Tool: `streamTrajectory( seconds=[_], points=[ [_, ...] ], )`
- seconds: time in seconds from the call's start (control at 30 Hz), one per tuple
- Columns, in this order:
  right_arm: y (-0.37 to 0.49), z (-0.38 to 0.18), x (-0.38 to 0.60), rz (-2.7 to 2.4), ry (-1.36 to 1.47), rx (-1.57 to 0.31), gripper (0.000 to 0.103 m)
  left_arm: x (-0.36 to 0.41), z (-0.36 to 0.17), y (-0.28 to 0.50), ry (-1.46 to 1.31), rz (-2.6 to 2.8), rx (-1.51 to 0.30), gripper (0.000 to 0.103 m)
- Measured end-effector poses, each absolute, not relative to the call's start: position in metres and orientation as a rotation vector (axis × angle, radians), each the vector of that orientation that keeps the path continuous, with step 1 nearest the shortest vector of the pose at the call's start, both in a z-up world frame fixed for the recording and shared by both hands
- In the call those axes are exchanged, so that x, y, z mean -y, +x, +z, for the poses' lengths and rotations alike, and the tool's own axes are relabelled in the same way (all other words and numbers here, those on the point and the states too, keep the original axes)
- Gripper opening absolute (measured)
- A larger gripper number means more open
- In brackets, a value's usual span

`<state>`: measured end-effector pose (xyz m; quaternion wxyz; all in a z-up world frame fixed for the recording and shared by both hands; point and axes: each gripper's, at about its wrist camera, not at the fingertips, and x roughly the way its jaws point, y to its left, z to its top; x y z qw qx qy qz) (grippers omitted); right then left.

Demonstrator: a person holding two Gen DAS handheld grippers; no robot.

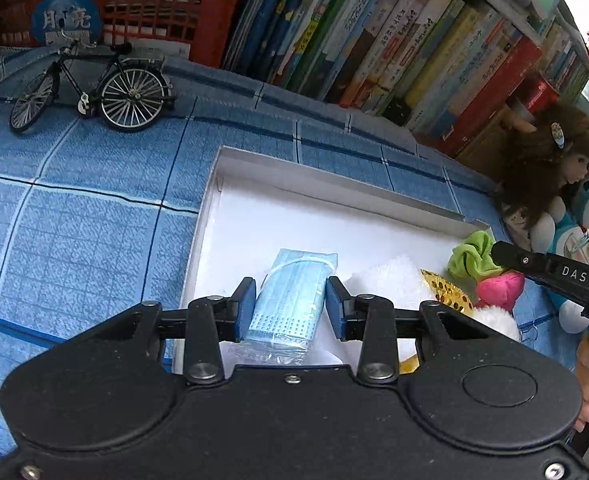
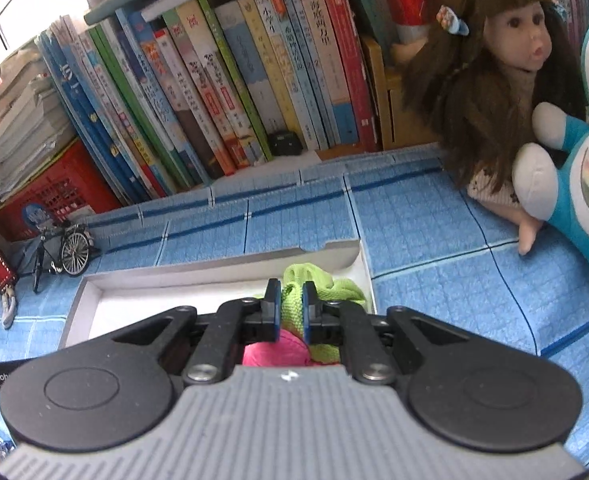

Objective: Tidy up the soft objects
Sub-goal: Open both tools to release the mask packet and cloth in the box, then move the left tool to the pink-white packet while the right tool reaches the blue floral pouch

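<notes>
My left gripper (image 1: 290, 308) is shut on a plastic-wrapped pack of blue face masks (image 1: 290, 296), held over the floor of a shallow white box (image 1: 334, 178). A white fluffy item (image 1: 390, 280) and a gold sequinned piece (image 1: 448, 294) lie in the box to its right. My right gripper (image 2: 292, 310) is shut on a green knitted soft piece (image 2: 314, 280) at the box's (image 2: 214, 268) right end, with a pink soft piece (image 2: 274, 350) just beneath it. From the left wrist view, the right gripper (image 1: 498, 252) meets the green piece (image 1: 472, 256) above the pink one (image 1: 500, 290).
A blue checked cloth (image 1: 74, 220) covers the surface. A row of books (image 1: 374, 40) and a red crate (image 1: 154, 12) line the back. A model bicycle (image 1: 94, 92) stands at the far left. A doll (image 2: 494, 80) and a blue plush (image 2: 582, 168) sit at the right.
</notes>
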<state>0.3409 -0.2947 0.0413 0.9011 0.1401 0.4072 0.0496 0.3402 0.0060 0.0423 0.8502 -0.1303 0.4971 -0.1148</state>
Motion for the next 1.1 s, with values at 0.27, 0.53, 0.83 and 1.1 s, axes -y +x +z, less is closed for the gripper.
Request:
streamTrajectory(
  seconds=[0.27,0.53,0.83,1.1],
  points=[
    [0.337,0.042,0.291,0.128,0.299,-0.846,0.023,-0.005,0.043,0.340,-0.301,-0.255,-1.067,0.047],
    [0.323,0.059,0.294,0.161,0.311,-0.814,0.050,-0.009,0.058,0.329,-0.270,-0.256,-1.039,0.066],
    [0.291,0.094,0.278,0.247,0.256,-0.742,0.059,-0.021,0.084,0.298,-0.229,-0.269,-0.977,0.072],
    [0.254,0.126,0.249,0.340,0.190,-0.674,0.066,-0.034,0.106,0.254,-0.201,-0.285,-0.908,0.073]
  ],
)
